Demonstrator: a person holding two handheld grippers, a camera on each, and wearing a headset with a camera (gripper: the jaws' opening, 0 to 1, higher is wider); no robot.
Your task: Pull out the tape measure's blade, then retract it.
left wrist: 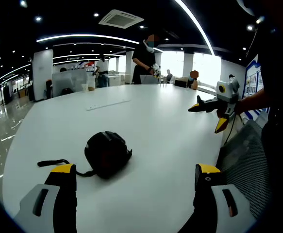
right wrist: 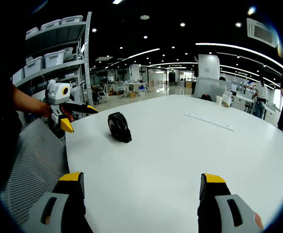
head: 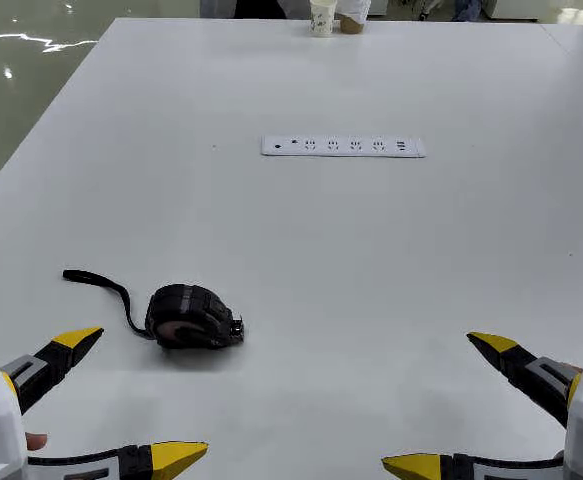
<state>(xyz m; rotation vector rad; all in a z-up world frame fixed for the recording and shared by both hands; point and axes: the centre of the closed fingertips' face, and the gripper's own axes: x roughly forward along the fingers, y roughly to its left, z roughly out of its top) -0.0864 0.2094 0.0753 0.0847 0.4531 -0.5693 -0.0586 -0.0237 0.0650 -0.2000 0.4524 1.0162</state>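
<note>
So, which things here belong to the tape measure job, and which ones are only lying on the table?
For the job:
tape measure, blade not yet out
left gripper, open
right gripper, open

Just lying about:
power strip
paper cup, at the far side

No readable text, label or number anywhere

The head view looks down from behind the left gripper and right gripper; their low, crossing views share the tape measure.
</note>
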